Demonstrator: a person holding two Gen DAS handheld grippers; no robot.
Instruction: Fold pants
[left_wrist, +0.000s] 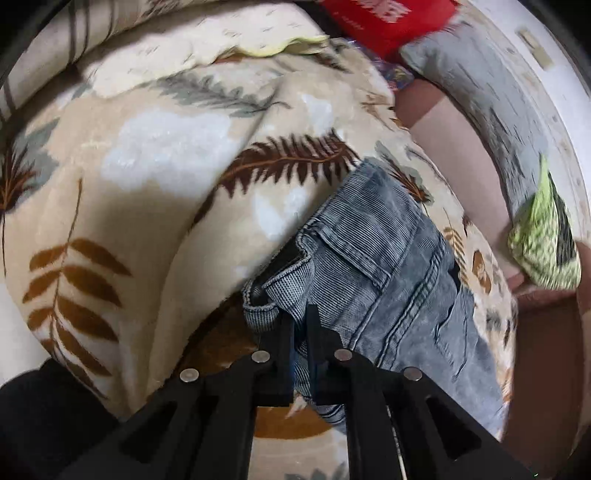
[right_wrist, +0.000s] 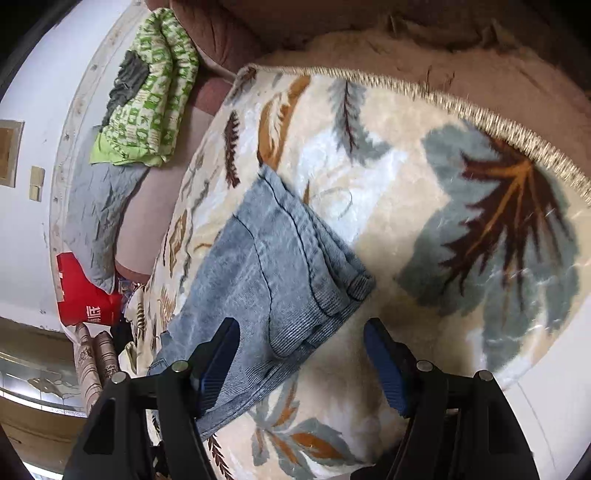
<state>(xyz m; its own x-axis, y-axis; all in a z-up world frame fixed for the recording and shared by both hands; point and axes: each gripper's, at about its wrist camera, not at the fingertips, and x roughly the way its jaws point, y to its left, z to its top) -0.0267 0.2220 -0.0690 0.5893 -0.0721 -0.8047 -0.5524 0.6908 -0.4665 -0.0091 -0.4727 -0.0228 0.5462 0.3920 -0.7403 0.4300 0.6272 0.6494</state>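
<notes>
Left wrist view: left gripper (left_wrist: 300, 325) is clamped on the waistband of the pants (left_wrist: 373, 266), lying on the leaf-print blanket (left_wrist: 147, 166).

Right wrist view: right gripper (right_wrist: 301, 354) stands wide, unloaded, over the folded hem end near the blanket's fringed edge. Step: securing ends. Next: right closes on hem.

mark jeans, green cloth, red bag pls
jeans (left_wrist: 373, 258), left wrist view, on the back pocket.
green cloth (right_wrist: 151, 92), right wrist view, on its folded middle.
red bag (right_wrist: 85, 299), right wrist view, on its front face.

The left tool (left_wrist: 300, 325) points steeply downward, its black fingers pinched nearly together, while the right tool (right_wrist: 301, 334) angles down with jaws spread wide.
</notes>
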